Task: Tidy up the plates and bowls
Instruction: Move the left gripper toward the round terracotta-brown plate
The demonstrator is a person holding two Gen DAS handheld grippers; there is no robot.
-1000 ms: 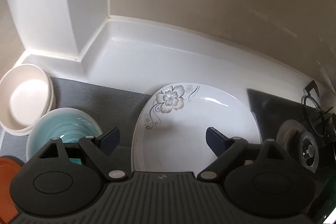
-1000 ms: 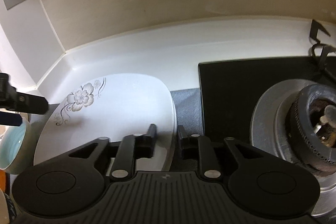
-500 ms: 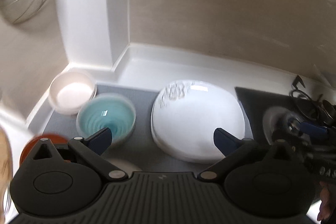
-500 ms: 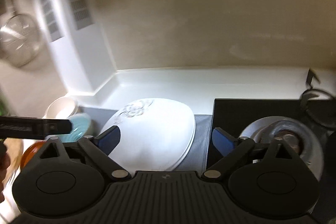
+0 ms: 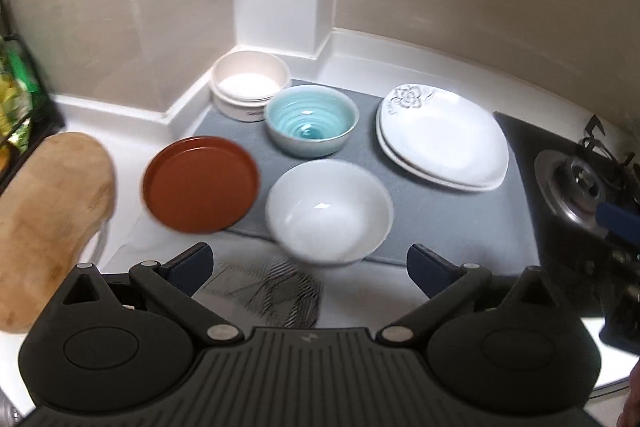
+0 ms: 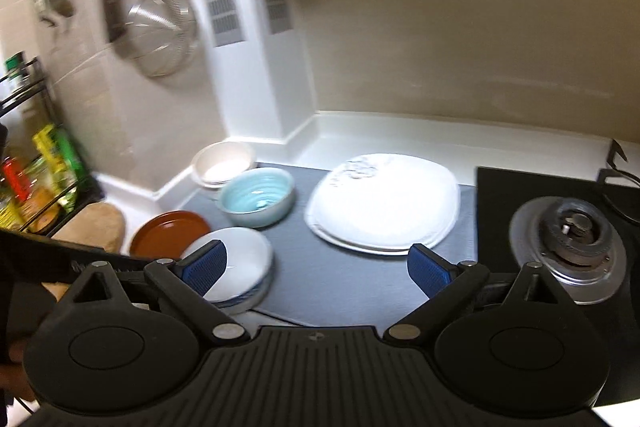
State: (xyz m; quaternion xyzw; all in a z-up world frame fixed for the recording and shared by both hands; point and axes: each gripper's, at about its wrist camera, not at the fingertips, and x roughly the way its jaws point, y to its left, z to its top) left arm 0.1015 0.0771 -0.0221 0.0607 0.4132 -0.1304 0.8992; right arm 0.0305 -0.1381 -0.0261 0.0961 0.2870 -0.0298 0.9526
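Showing three bowls (image 5: 311,121), two plates (image 5: 440,139)

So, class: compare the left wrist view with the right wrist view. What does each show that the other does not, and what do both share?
Only the left wrist view shows the left gripper, open, and a dark-lined pattern on the counter below it.

Only the right wrist view shows the right gripper, open, and the whole hanging metal strainer.

Both show the teal bowl, white bowl, cream bowl, red plate, stacked floral white plates, grey mat, wooden board and gas burner.
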